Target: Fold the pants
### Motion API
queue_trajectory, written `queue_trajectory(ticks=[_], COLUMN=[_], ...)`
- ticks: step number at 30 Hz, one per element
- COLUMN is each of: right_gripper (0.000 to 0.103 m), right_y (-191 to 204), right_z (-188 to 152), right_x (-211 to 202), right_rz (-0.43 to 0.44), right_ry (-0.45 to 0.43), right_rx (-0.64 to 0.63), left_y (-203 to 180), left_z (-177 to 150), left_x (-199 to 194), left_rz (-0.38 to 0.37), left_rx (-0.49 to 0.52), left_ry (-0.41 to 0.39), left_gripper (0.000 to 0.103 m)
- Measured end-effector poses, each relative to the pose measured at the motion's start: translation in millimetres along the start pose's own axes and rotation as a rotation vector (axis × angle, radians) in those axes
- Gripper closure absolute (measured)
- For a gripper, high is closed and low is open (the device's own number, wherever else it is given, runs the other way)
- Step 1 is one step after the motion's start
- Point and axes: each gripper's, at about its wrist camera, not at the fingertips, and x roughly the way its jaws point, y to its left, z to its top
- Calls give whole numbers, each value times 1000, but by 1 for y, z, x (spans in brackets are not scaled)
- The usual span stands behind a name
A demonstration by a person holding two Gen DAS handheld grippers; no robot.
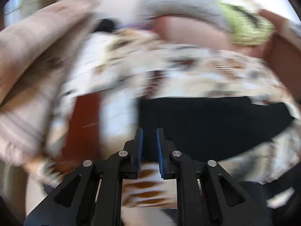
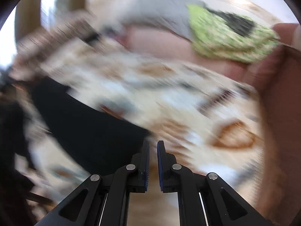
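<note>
Both views are smeared with motion blur, so I keep to what reads clearly. Nearest me, my left gripper (image 1: 149, 132) has its blue-padded fingers (image 1: 140, 148) parted by a narrow gap with nothing between them. My right gripper (image 2: 153, 144) looks the same — a slim gap, pads bare, no cloth pinched.

Just past the left fingertips lie the black pants (image 1: 212, 126), a flat dark slab on the patterned bedspread (image 1: 188, 71). In the right wrist view the pants (image 2: 84, 126) sit to the left of my fingertips, with the bedspread (image 2: 169, 98) spreading past and to the right of them. I can't tell whether either gripper touches the pants.

Beyond the pants, across the bedspread, is a pink cushion (image 1: 195, 32), and against it a green knit piece (image 2: 225, 41) with a dark patch. Behind that cushion — a grey pillow (image 2: 161, 13). Left of the pants, a beige quilted blanket (image 1: 30, 71) is heaped up.
</note>
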Motion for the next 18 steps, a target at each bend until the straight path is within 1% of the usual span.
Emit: queue_trajectory(ticks=[1, 2, 3, 4, 5, 6, 7, 8, 9, 10, 11, 14, 18], right_gripper=[95, 95, 95, 95, 95, 95, 95, 95, 95, 95, 95, 96, 95], right_y=[5, 15, 22, 27, 29, 25, 21, 18, 16, 13, 5, -15, -17], right_z=[3, 6, 6, 5, 1, -7, -15, -19, -16, -13, -6, 6, 17], right_x=[0, 3, 10, 21, 36, 59, 76, 85, 86, 88, 95, 110, 122], right_rz=[81, 189, 223, 214, 177, 131, 79, 55, 62, 50, 21, -6, -39], right_ry=[-18, -12, 20, 70, 148, 262, 342, 372, 335, 319, 316, 300, 291], right_rx=[-1, -19, -37, -57, -70, -64, -64, -72, -73, -61, -20, 69, 105], left_y=[-10, -22, -34, -39, -40, -37, -30, -27, -22, -18, -17, -14, -12], left_z=[3, 5, 6, 7, 6, 7, 7, 9, 15, 20, 24, 33, 42], left_x=[3, 9, 22, 33, 49, 65, 82, 85, 88, 92, 97, 112, 121], left_rz=[-56, -98, -115, -100, -76, -49, -35, -50, -56, -28, 0, 41, 73], left_rx=[32, 71, 119, 144, 150, 145, 124, 104, 75, 51, 40, 10, -38], left_ry=[17, 45, 97, 134, 183, 230, 258, 246, 227, 220, 213, 204, 190], left_gripper=[91, 90, 90, 90, 90, 90, 90, 89, 89, 89, 89, 89, 89])
